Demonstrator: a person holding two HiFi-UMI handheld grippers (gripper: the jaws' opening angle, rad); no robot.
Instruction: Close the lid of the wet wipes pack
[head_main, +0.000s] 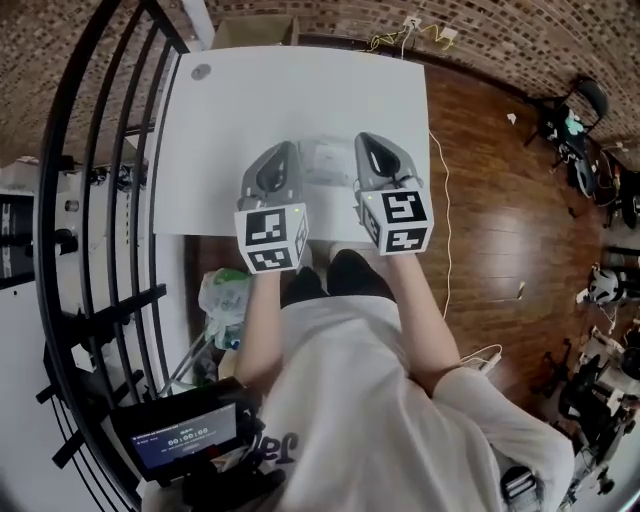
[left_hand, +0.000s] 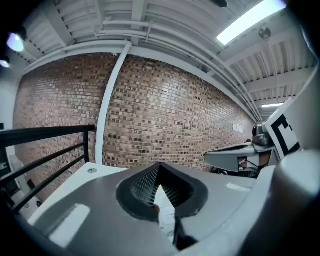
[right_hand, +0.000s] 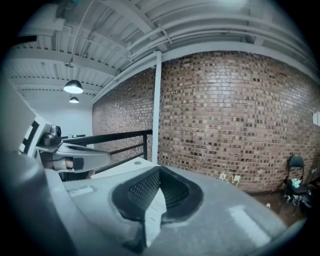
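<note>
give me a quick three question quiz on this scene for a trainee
1. True or false: the left gripper and the right gripper are side by side over the white table.
2. Multiple choice: the wet wipes pack lies A) on the table between the two grippers, B) on the wooden floor, C) on top of the black railing.
3. Fill in: the wall beyond the far edge of the table is made of ____.

Key: 1 true; 2 A; 3 brick.
</note>
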